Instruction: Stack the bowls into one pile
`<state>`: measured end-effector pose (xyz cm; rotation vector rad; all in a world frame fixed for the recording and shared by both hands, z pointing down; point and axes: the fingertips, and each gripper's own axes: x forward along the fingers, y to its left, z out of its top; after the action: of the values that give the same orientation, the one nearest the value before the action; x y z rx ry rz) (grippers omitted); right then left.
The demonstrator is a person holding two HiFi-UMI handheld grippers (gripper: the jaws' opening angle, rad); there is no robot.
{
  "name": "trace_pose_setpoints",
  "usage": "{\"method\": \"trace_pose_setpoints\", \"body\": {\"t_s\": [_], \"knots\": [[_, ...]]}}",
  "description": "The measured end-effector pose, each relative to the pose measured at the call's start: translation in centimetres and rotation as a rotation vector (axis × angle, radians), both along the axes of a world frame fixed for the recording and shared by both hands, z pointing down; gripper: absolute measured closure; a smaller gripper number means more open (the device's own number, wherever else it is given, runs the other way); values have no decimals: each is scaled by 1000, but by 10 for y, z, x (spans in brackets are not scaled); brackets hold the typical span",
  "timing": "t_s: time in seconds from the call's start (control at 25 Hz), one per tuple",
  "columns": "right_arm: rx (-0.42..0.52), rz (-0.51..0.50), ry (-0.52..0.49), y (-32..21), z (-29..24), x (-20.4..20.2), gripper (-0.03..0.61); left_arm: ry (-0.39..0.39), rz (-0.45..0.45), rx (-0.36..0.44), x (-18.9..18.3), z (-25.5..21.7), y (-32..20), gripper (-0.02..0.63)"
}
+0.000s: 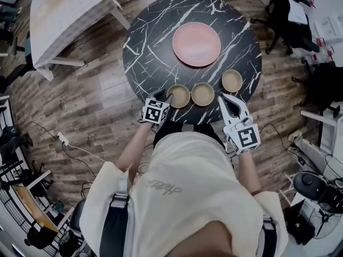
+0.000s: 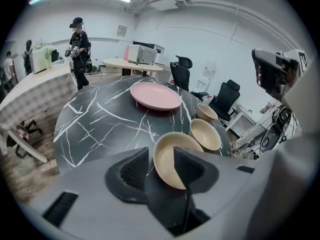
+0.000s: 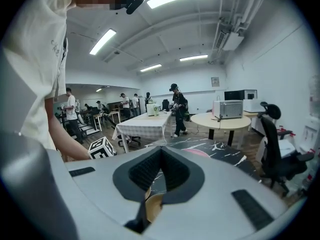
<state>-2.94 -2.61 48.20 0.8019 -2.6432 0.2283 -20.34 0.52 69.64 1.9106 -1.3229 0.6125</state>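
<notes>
Nothing is stacked yet. The nearest bowl (image 2: 165, 156) is straddled at its rim by the spread left gripper (image 1: 165, 95), not yet pinched. The right gripper (image 3: 160, 154) is pressed together, empty.

The left gripper (image 1: 167, 96) has its fingers at the left bowl (image 1: 179, 97). The middle bowl (image 1: 203, 94) and right bowl (image 1: 232, 81) sit right of those fingers.

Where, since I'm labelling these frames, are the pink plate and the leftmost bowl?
pink plate (image 1: 196, 44): head view, centre of its face.
leftmost bowl (image 2: 164, 160): left gripper view, bare inner wall.
</notes>
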Motion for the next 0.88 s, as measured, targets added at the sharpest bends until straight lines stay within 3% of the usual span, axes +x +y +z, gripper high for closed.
{"method": "trace_pose_setpoints", "body": {"t_s": [0.44, 0.6, 0.88], "knots": [[-17, 64, 49, 9, 13, -5, 574, 64, 19, -90, 1, 36, 1, 459], [-22, 89, 59, 8, 15, -1, 574, 53, 33, -95, -1, 39, 1, 563], [-34, 106, 57, 13, 22, -5, 574, 91, 24, -121, -2, 34, -3, 583]]}}
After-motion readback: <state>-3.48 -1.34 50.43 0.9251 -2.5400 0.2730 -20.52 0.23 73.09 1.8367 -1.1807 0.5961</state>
